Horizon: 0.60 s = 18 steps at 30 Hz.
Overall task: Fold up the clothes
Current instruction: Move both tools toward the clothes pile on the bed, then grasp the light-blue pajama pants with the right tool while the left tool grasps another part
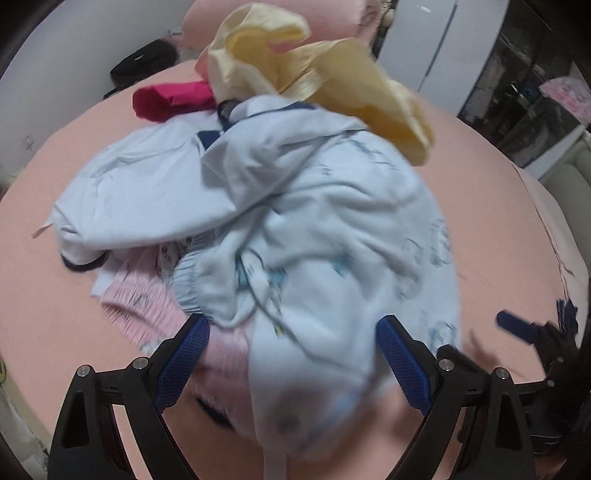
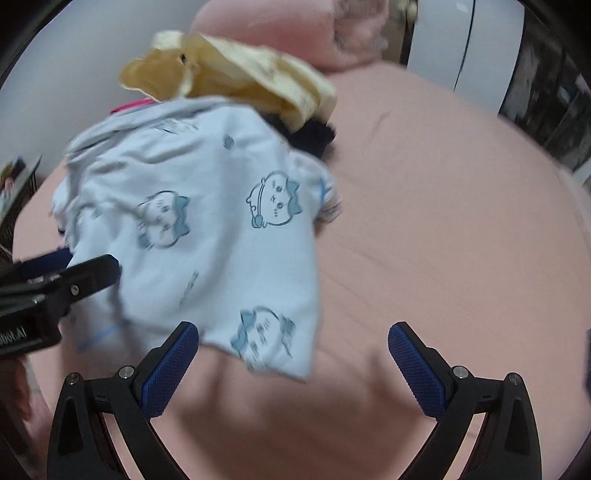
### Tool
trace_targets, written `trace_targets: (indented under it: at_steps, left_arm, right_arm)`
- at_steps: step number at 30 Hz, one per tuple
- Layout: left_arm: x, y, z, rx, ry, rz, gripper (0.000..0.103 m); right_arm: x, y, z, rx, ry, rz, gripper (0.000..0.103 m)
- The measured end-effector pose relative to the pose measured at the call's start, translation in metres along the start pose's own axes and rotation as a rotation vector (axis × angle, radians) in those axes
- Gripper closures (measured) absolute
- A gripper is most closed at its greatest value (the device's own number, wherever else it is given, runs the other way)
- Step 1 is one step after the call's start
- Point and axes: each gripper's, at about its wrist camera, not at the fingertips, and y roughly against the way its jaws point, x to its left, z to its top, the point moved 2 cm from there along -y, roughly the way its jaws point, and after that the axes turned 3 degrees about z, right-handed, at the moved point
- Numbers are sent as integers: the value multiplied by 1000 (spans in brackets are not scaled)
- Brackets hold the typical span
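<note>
A pile of clothes lies on a pink bed sheet. On top is a light blue garment with cat prints. Around it lie a pale blue top with navy trim, a pink ribbed piece, a red garment and a yellow garment. My left gripper is open, its fingers either side of the cat-print fabric's near end. My right gripper is open over the fabric's lower corner. The left gripper also shows beside the cloth.
A pink pillow lies at the head of the bed. A black bag sits at the far left, by the wall. A white cabinet and dark shelves stand to the right. Bare sheet stretches right of the pile.
</note>
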Motion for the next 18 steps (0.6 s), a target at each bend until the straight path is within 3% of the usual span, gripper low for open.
trace_targets:
  at_steps: [2,3,4,5,6,9,14,18]
  left_arm:
    - [-2,-4,3,-13,-21,-14,14]
    - [-4,-3,2,-23,-40,-23,29]
    - [-7,-1,1,-34,-59,-33,45]
    - [-9,2,0,-44,-74,-35,51]
    - [-10,5,-3,-53,-87,-30,62]
    - [-11,15,-8,-62,-94,-57,77]
    - [-16,42,-17,-88,-142,-44,83]
    - [-22,65,-24,-99,-196,-48,92]
  right_arm:
    - [-1,-20,5,46,-18,14,43]
    - [0,-27,5,63,-21,13,75]
    - [2,-31,4,70,-20,18,81]
    - [4,-29,3,58,-10,14,84]
    - [7,-27,1,43,3,11,95]
    - [17,-13,-6,-1,46,44,96]
    - [15,30,-16,-61,92,82,97]
    - [-8,74,-32,-119,102,64,97]
